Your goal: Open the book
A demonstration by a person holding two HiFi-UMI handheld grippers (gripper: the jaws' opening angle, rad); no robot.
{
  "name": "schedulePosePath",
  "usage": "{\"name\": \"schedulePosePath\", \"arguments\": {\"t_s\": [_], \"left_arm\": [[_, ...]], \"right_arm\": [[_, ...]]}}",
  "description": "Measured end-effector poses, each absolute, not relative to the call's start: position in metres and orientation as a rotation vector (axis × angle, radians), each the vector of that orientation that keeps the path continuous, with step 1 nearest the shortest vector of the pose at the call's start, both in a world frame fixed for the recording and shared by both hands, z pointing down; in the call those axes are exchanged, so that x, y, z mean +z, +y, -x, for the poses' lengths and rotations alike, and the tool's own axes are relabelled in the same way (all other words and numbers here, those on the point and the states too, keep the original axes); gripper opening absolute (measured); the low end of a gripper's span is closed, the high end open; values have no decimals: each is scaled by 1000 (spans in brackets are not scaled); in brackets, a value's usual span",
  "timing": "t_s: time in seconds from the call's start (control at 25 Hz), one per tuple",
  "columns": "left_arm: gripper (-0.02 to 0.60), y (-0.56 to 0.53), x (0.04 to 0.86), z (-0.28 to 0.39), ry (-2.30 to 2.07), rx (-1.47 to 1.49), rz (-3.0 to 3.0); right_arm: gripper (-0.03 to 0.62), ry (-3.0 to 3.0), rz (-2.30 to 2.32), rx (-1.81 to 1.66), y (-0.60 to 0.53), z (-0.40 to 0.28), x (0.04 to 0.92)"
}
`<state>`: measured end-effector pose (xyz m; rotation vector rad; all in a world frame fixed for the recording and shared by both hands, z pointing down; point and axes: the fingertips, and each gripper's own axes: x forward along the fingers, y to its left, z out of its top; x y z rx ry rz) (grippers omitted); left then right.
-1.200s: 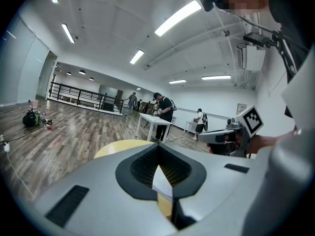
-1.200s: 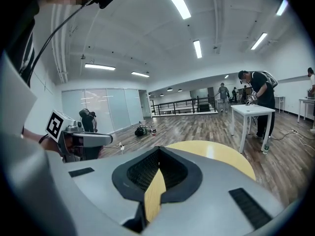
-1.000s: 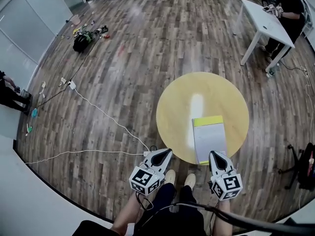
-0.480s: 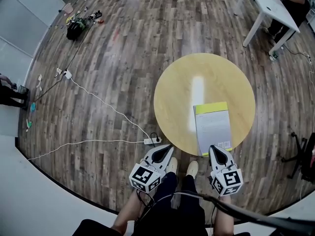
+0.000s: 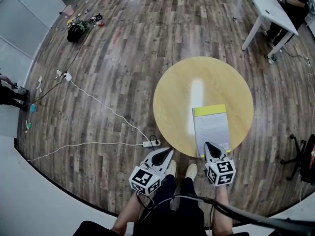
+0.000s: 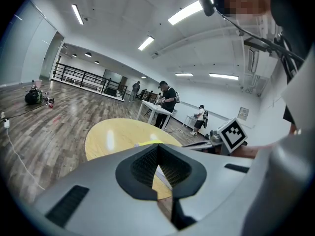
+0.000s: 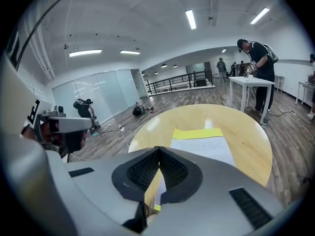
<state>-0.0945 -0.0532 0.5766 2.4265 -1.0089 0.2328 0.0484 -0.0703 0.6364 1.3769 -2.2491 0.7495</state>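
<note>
A closed book [image 5: 211, 128], white-covered with a yellow strip along its far edge, lies on the near right part of the round yellow table [image 5: 179, 90]. My right gripper [image 5: 209, 145] is shut and empty, and its tip sits over the book's near edge. In the right gripper view the book [image 7: 203, 142] lies just beyond the shut right gripper [image 7: 158, 149]. My left gripper [image 5: 167, 152] is shut and empty too, hanging off the table's near edge to the left of the book. The left gripper view shows the left gripper [image 6: 158, 145] with the book's yellow strip [image 6: 146, 143] behind it.
A power strip [image 5: 150, 142] and white cables lie on the wooden floor left of the table. A white table [image 5: 268, 11] with a person at it stands far right. A dark bag [image 5: 78, 31] lies far left. My shoes [image 5: 180, 170] are below the table edge.
My right gripper has come down and forward, so its tip now overlaps the book's near edge. The left gripper has hardly shifted. The book lies as before.
</note>
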Motion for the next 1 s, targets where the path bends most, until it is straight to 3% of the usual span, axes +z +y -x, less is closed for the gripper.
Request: {"name": "schedulePosePath", "arguments": {"t_s": [0.6, 0.64, 0.84, 1.0], "left_arm": [[-5, -57, 589, 104, -1029, 228, -2394], [-5, -57, 588, 104, -1029, 227, -2393], [-5, -57, 588, 105, -1025, 222, -2391], [-5, -55, 592, 106, -1022, 225, -2386]], "right_arm": [[13, -2174, -1321, 876, -78, -42, 686], [98, -2169, -1306, 900, -78, -40, 689], [306, -2049, -1231, 946, -72, -36, 709], [324, -1983, -1225, 973, -68, -34, 722]]}}
